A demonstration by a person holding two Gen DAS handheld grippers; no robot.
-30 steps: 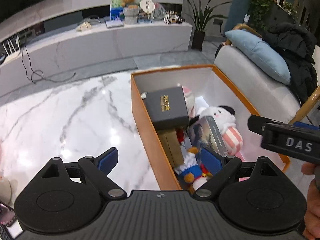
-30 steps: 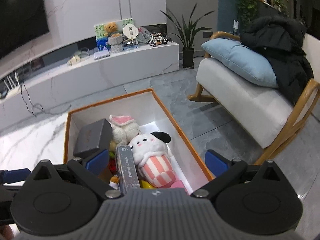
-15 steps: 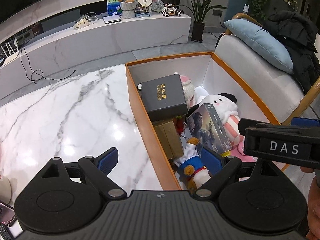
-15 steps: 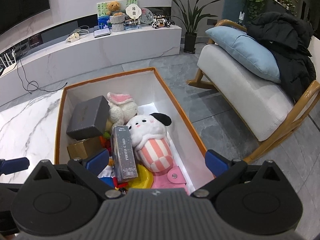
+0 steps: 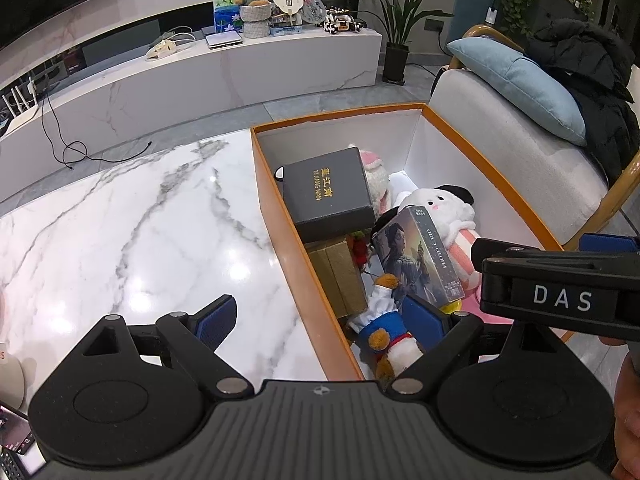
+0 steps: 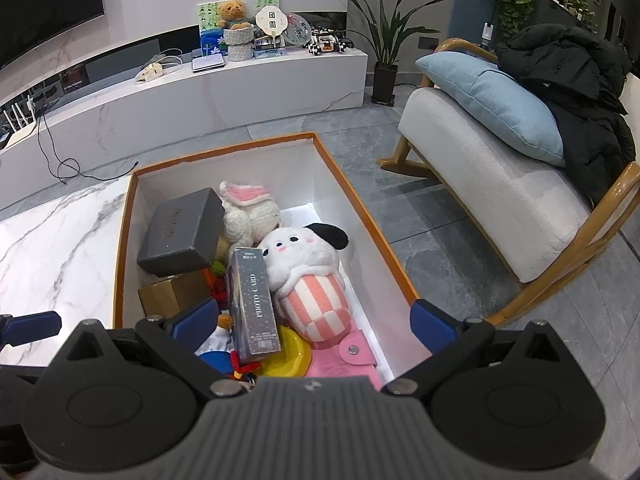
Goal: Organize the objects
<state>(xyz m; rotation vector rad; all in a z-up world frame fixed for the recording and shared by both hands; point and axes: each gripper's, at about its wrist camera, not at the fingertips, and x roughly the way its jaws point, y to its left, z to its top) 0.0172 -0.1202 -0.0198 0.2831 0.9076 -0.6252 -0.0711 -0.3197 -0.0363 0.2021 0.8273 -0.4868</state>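
Note:
An orange box (image 5: 276,216) (image 6: 120,264) with white inner walls stands at the marble table's right edge. It holds a dark grey box (image 5: 326,194) (image 6: 180,232), a brown carton (image 5: 340,276), a photo card box (image 5: 420,256) (image 6: 254,300), a white and pink striped plush (image 6: 308,276), a bunny plush (image 6: 248,216), a duck plush (image 5: 388,332) and a pink pouch (image 6: 352,356). My left gripper (image 5: 320,318) is open over the box's left wall. My right gripper (image 6: 316,318) is open above the box's near end; it also shows in the left wrist view (image 5: 556,280).
The marble table (image 5: 120,232) lies left of the box. A rocking chair (image 6: 512,208) with a blue pillow (image 6: 492,100) and black coat stands right of it. A long white media bench (image 6: 200,92) with clutter runs along the back. A potted plant (image 6: 384,40) stands beyond.
Both grippers have tilted downward and moved closer to the box, so its contents fill more of each view. Both stay open and empty.

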